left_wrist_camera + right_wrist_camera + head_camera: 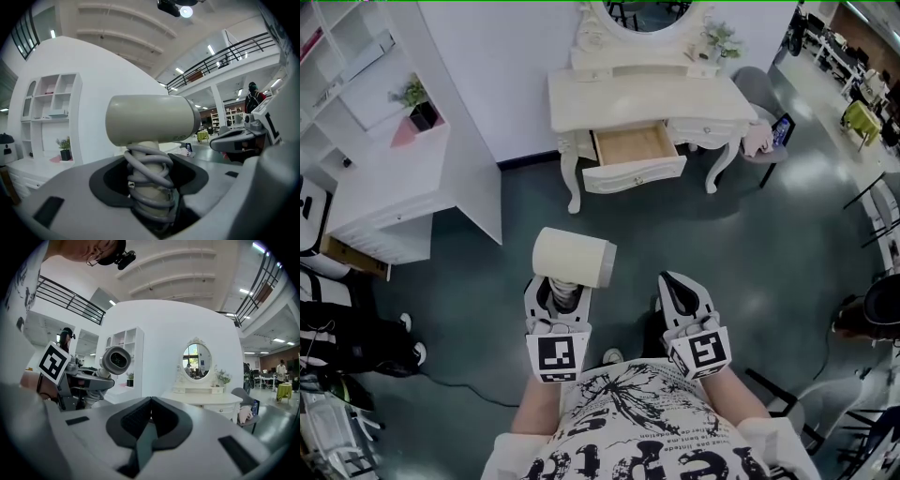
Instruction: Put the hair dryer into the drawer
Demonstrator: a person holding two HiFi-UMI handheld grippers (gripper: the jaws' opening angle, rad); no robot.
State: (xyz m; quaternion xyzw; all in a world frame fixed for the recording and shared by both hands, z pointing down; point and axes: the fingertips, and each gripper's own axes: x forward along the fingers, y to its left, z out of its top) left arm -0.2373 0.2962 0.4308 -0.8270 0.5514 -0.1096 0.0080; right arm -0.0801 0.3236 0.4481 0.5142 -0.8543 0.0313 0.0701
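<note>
A cream hair dryer (574, 257) stands upright in my left gripper (562, 298), which is shut on its handle, the grey cord (149, 174) wound round that handle. In the left gripper view the dryer's barrel (150, 117) lies crosswise above the jaws. My right gripper (684, 298) is beside it to the right, shut with nothing between its jaws. Ahead stands a white dressing table (647, 98) with its left drawer (634, 155) pulled open, wooden inside. The right gripper view shows the dryer's round nozzle end (116, 360) and the table (206, 397) under an oval mirror (196, 361).
A white shelf unit (380, 131) with a small potted plant (418, 103) stands at the left. A grey chair (764, 122) with a cloth on it sits right of the table. A person (352, 328) is at the far left, and a cable (459, 389) lies on the dark floor.
</note>
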